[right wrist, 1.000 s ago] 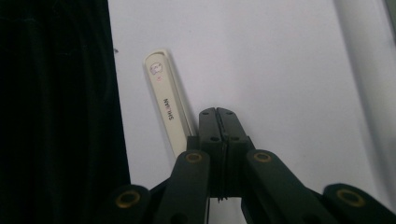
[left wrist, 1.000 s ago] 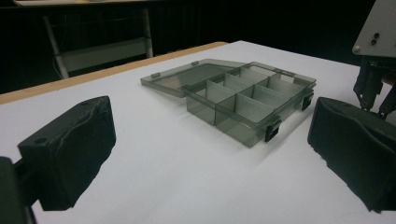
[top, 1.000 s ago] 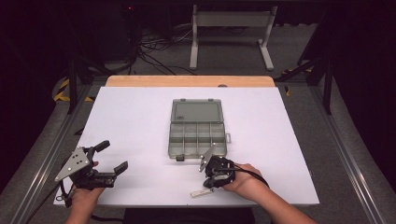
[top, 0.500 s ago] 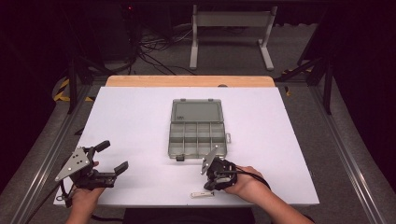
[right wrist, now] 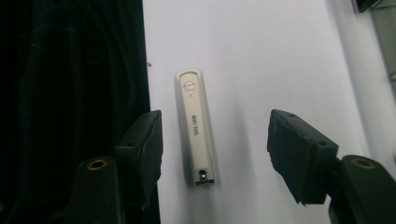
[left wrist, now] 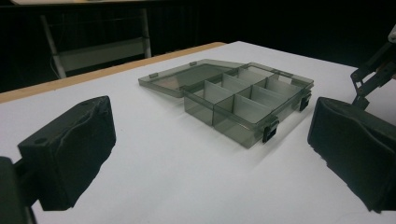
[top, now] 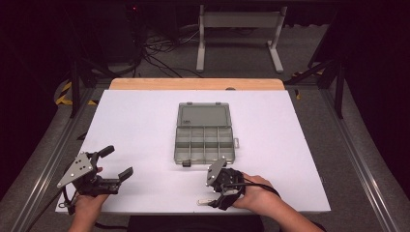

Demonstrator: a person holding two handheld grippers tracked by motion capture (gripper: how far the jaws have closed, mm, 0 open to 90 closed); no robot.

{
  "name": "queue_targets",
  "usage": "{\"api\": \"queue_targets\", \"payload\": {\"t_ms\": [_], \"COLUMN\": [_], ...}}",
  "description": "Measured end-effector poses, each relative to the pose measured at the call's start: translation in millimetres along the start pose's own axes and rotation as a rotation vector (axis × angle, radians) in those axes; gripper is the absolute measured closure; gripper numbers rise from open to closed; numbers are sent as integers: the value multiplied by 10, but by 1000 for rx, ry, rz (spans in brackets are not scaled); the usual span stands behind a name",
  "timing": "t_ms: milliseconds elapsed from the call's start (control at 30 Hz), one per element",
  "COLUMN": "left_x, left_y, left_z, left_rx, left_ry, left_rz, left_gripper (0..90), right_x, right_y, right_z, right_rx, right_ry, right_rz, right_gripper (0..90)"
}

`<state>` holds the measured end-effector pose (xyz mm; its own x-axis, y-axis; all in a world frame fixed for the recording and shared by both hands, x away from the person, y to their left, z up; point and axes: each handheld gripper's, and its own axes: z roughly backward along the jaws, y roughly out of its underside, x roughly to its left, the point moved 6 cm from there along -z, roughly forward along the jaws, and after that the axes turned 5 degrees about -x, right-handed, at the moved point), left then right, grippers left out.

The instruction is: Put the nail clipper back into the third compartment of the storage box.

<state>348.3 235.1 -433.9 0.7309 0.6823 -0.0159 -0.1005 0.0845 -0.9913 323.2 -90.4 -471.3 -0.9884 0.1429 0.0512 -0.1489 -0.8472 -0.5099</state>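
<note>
The right gripper [right wrist: 215,154] had just spread its jaws, releasing the nail clipper [right wrist: 196,126] flat near the table's [top: 145,125] front edge; placement appeared complete.

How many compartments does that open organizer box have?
8, in the organizer box: four in the row next to the hinged lid, four in the row at the latch side. All look empty.

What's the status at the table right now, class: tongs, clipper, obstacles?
Left tongs open, idle. Right tongs just opened, straddling the nail clipper, not gripping. Clipper flat near the table edge. Nothing blocking.
</note>
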Motion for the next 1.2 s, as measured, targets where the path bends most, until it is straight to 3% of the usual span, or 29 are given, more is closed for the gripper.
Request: {"api": "queue_targets", "payload": {"t_ms": [267, 433, 833, 1200], "left_x": [-3, -2, 4, 6], "left_y": [1, -1, -2, -5], "left_z": [-1, 0, 5, 8], "left_rx": [1, -3, -7, -8], "left_ry": [0, -1, -1, -2], "left_rz": [0, -1, 4, 1], "left_gripper": [18, 18, 17, 17], "right_x": [67, 72, 120, 121], "right_y": [19, 45, 55, 51], "right_z": [-34, -79, -144, -147], "right_rx": [18, 41, 72, 75], "right_ry": [3, 13, 21, 20], "right_rz": [14, 18, 79, 92], "right_gripper": [369, 464, 723, 775]}}
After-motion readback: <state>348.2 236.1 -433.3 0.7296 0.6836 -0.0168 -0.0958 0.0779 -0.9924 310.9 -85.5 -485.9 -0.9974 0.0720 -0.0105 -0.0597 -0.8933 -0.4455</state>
